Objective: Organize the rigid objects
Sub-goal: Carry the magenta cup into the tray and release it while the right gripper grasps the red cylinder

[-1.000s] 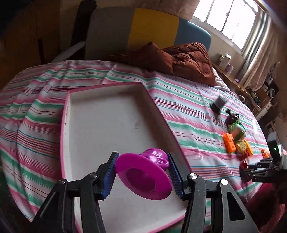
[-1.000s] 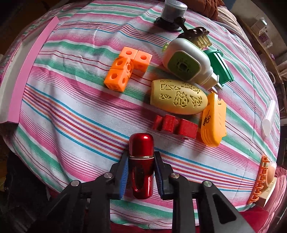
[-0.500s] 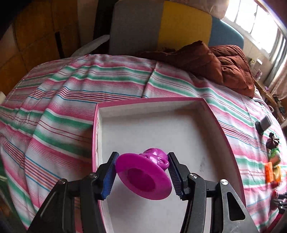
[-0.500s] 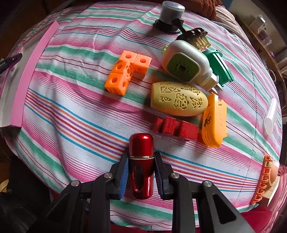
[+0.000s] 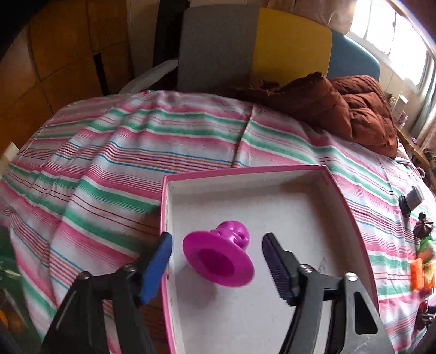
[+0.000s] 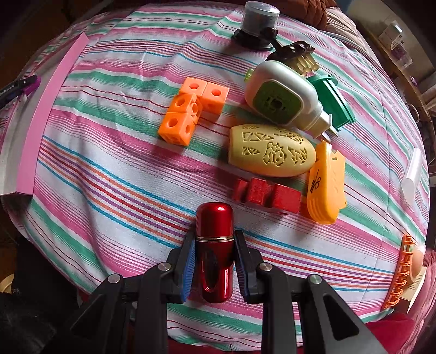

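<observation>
- The left gripper [image 5: 218,261] hangs over the near left part of the pink-edged white tray [image 5: 245,171], which lies on the striped bed sheet [image 5: 136,141].
- Its fingers [image 5: 156,261] are spreading apart, and a clear gap shows on each side of the magenta suction-cup toy [image 5: 219,256] between them; neither pad touches it.
- The toy sits between the two fingers, slightly nearer the left one, its wide flared disc turned toward the camera and its knobbed end pointing away into the tray. Whether it already rests on the white tray floor cannot be told.
- The left finger stands over the tray's left wall; the right finger is over the tray's interior.
- The right gripper [image 6: 214,258] is clamped on the red metallic capsule [image 6: 214,245], its blue pads pressing on both sides of the lower body just below the gold seam, the rounded cap sticking out beyond the fingertips.
- Below and beyond it on the sheet lie the remaining things: the orange linked cubes [image 6: 188,111], the cream perforated oval [image 6: 269,151], the red blocks [image 6: 264,194], the orange clip [image 6: 325,183], the white and green plug-in device [image 6: 280,100], a green piece [image 6: 332,103] just behind it, a dark brush [image 6: 294,54] and a grey-topped cylinder [image 6: 257,19].
- The tray's pink edge [image 6: 46,114] shows at the left of the right wrist view, well apart from the capsule.
</observation>
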`<action>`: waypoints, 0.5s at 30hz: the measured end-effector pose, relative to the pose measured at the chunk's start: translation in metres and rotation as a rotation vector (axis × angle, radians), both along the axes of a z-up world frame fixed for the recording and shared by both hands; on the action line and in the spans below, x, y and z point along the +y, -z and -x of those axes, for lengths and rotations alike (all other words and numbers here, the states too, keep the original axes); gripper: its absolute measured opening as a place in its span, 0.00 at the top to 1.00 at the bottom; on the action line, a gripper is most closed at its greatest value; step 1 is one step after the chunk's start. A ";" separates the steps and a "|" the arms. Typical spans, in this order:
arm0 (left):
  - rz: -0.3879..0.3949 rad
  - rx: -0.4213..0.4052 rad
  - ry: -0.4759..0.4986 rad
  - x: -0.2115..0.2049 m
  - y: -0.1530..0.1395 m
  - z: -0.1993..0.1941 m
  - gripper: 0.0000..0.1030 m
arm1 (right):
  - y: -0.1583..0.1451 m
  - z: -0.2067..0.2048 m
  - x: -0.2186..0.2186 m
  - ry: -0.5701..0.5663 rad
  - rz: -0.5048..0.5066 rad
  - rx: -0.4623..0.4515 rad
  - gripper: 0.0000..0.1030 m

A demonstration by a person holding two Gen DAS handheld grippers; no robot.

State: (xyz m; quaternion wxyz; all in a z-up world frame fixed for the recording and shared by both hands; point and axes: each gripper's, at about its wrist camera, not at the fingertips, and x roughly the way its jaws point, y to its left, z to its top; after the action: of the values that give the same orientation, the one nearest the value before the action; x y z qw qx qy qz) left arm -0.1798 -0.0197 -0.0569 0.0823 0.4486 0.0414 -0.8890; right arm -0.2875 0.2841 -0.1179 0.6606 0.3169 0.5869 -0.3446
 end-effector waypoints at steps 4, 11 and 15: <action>0.019 0.053 -0.014 0.004 -0.018 -0.031 0.28 | -0.002 0.006 0.009 0.017 0.001 0.002 0.75; -0.036 0.076 -0.033 0.019 -0.025 -0.095 0.28 | -0.007 0.016 0.026 0.048 0.004 -0.010 0.75; -0.041 0.071 -0.040 0.033 -0.024 -0.120 0.28 | -0.011 0.016 0.040 0.065 -0.010 -0.069 0.75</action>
State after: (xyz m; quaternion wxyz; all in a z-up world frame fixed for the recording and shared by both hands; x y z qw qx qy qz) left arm -0.0595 0.0130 -0.0333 0.0894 0.4174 0.0716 -0.9015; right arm -0.3038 0.3238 -0.1068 0.6674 0.3506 0.5548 -0.3519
